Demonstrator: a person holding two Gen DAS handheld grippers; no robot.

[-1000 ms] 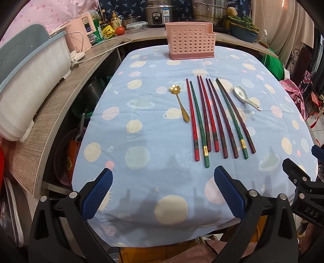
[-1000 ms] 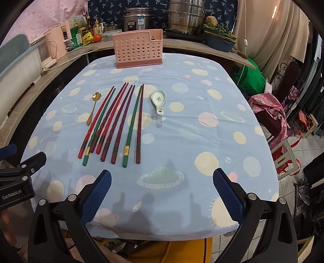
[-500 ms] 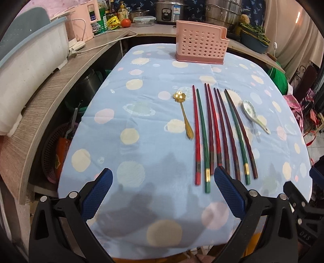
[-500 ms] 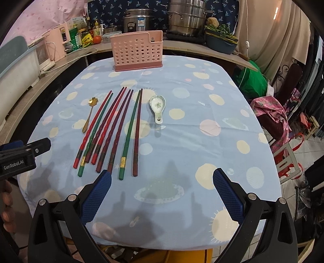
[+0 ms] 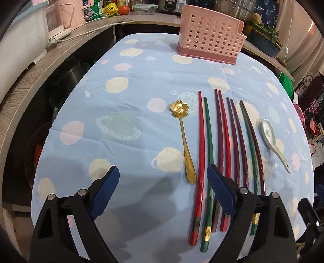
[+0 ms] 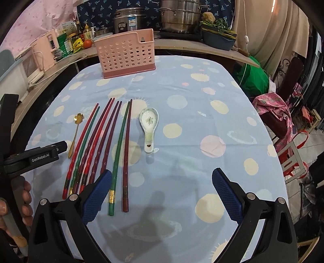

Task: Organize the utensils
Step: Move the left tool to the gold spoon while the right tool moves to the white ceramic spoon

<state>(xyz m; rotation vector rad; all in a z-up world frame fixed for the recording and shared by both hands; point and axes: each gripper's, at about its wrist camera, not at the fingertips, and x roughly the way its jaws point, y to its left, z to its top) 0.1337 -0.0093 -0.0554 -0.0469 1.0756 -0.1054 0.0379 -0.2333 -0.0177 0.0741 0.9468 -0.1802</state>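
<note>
Several red, green and maroon chopsticks (image 5: pixel 222 145) lie side by side on the blue spotted tablecloth (image 5: pixel 125 101); they also show in the right wrist view (image 6: pixel 105 141). A gold flower spoon (image 5: pixel 183 137) lies left of them, and a white ceramic spoon (image 6: pixel 149 125) lies to their right. A pink perforated utensil holder (image 5: pixel 210 38) stands at the far end. My left gripper (image 5: pixel 163 192) is open and low over the near ends of the gold spoon and leftmost chopsticks. My right gripper (image 6: pixel 162 194) is open and empty above the cloth, right of the chopstick ends.
A wooden counter (image 5: pixel 40 60) with a pink appliance, bottles and a tomato runs along the left. Steel pots (image 6: pixel 178 18) and a planter stand behind the holder. A chair with pink cloth (image 6: pixel 279 113) is on the right, past the table edge.
Both grippers have moved forward and lower over the table. The left one now reaches the near ends of the chopsticks and gold spoon. Nothing was picked up.
</note>
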